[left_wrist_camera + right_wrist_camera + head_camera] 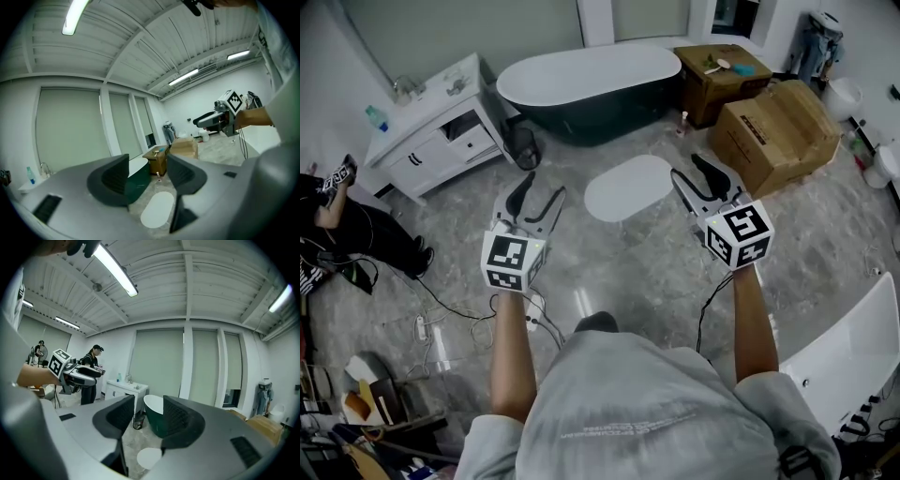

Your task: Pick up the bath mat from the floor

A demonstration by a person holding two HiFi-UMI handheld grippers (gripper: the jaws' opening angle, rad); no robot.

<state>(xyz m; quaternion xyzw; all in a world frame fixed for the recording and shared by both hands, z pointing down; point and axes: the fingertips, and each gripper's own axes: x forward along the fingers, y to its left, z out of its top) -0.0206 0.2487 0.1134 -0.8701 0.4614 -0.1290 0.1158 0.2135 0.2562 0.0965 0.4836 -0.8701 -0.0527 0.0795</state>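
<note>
White oval bath mat lies mid-frame, untouched. My left gripper and right gripper gape empty. I judge this the approach: next, lower to its edge.

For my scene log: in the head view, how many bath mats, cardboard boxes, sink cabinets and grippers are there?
Bath mat: 1
Cardboard boxes: 2
Sink cabinet: 1
Grippers: 2, left gripper and right gripper
Total: 6
</note>
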